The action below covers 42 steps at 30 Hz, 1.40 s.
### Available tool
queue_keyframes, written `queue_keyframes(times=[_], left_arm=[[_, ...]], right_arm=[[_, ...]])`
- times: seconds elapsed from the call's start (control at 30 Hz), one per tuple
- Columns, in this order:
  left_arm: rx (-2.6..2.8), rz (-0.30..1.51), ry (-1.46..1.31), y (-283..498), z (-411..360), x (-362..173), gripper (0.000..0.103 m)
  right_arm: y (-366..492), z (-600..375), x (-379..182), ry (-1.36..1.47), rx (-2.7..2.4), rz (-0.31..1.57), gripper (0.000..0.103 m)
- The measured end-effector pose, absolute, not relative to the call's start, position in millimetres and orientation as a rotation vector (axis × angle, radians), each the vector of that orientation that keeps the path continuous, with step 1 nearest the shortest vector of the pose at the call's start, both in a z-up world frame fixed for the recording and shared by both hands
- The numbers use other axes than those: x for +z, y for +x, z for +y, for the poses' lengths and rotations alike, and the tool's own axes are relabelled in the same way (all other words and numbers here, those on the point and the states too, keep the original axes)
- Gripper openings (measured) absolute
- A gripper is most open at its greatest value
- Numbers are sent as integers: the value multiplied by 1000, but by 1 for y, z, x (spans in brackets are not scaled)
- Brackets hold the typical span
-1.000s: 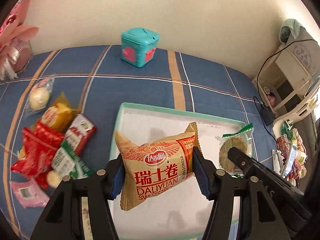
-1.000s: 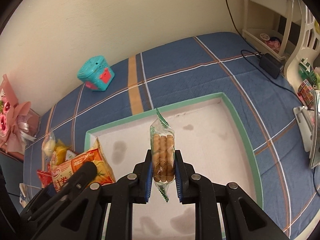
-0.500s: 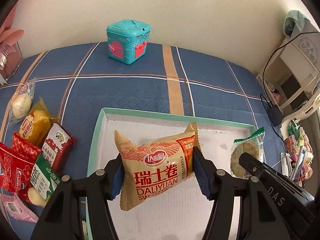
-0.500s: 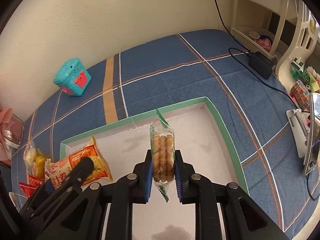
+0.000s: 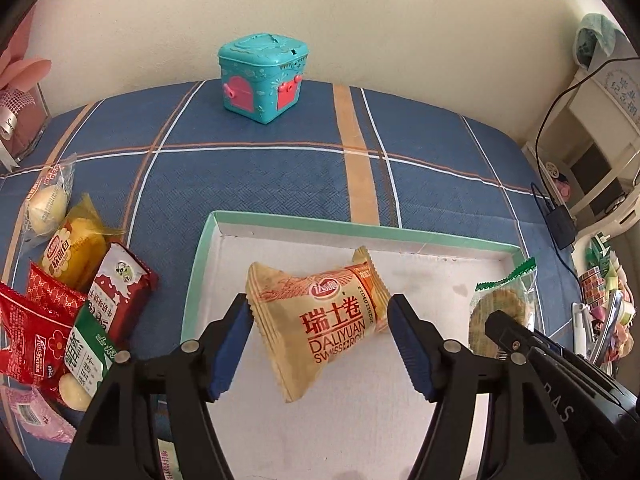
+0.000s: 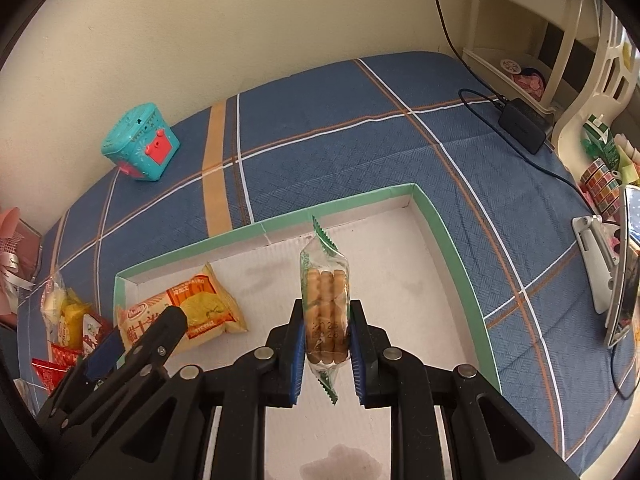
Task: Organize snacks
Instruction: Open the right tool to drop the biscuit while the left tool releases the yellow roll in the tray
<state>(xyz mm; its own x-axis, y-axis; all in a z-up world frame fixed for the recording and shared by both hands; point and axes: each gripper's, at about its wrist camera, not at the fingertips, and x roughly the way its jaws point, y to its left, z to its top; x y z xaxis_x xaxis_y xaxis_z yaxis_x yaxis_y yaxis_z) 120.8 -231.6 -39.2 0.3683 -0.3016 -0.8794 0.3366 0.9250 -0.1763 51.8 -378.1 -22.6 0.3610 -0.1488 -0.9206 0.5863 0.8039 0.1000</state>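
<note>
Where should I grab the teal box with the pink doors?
Grip the teal box across two opposite flat walls, coming down from above. It stands upright on the blue blanket with one corner turned toward the left camera, so twist your grip to line up with the walls. The rounded lid would probably slip.

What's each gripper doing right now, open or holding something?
Left gripper: open, Swiss roll pack loose between its fingers.
Right gripper: shut on the biscuit pack.

A teal plastic toy chest with pink doors (image 5: 263, 77) stands far back on the blue plaid bedspread (image 5: 256, 168); a black power adapter (image 6: 522, 125) lies far right.
</note>
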Motion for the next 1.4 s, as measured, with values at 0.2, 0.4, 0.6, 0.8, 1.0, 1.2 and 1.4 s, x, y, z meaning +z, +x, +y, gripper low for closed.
queue_keyframes(times=[0.2, 0.4, 0.6, 0.8, 1.0, 1.2, 1.4], left_arm=[[-374, 1116, 68, 122, -230, -30, 77], [-348, 1120, 39, 127, -218, -17, 90], [-304, 1092, 68, 126, -214, -6, 94], [-259, 1047, 112, 126, -208, 0, 100], [-233, 1047, 139, 125, -203, 3, 100], [-219, 1029, 136, 119, -193, 13, 100], [-200, 996, 155, 107, -180, 29, 100]], right_arm=[[51, -380, -22, 446, -504, 1126, 42], [47, -384, -18, 456, -514, 1123, 62], [48, -381, -12, 411, -516, 1144, 75], [48, -381, -8, 398, -518, 1156, 89], [50, -375, -4, 365, -514, 1169, 91], [46, -365, 4, 356, -486, 1154, 91], [43, -354, 19, 352, -448, 1126, 91]])
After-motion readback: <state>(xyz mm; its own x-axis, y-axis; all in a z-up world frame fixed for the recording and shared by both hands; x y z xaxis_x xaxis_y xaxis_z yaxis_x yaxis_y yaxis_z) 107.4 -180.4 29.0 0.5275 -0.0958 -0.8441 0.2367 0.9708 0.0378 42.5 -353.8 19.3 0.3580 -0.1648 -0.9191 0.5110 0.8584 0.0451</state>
